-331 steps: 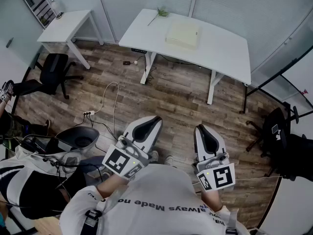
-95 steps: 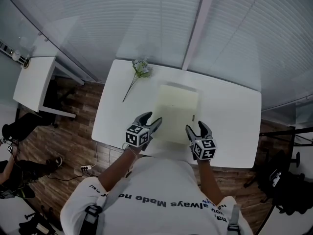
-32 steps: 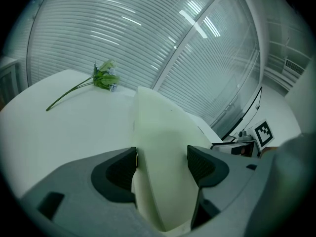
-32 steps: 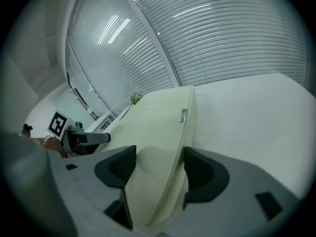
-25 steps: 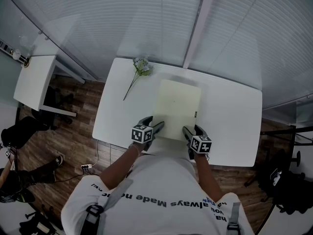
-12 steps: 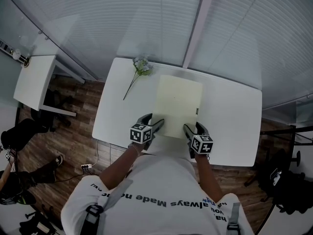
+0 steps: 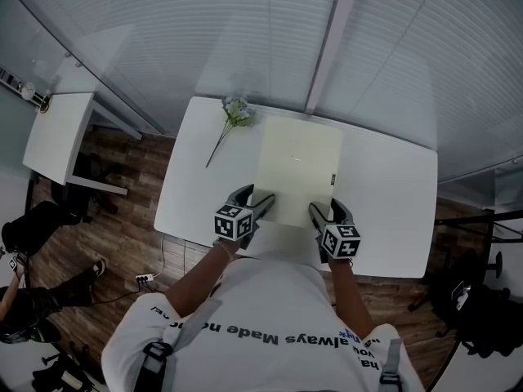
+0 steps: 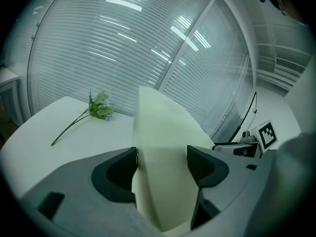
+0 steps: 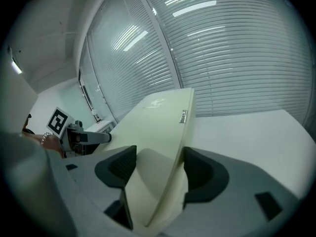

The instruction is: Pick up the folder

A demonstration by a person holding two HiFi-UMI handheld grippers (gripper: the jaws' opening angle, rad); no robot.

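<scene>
Clamped w/ left claw (image 8: 160, 162) on near-left corner of the folder (image 8: 163, 127), pinched from both sides. Same w/ right claw (image 9: 158, 164) on near-right corner, by the spine edge. Held at near edge of the tabletop (image 7: 384, 211), near end raised & tilted. Far end prob. resting on the tabletop, hard to tell from above.

To finish well:
- lift both sides together & level, no twisting
- equal squeeze, against bowing or slipping of a thin, floppy cover
- straight up first, then back toward the body

Further out:
- flower sprig (image 7: 233, 119) at far-left corner, well apart from the folder, not in the way
- blinds (image 7: 245, 31) close behind far edge, so no pushing fwd
- small side table (image 7: 57, 133) off to the left, no obstacle
</scene>
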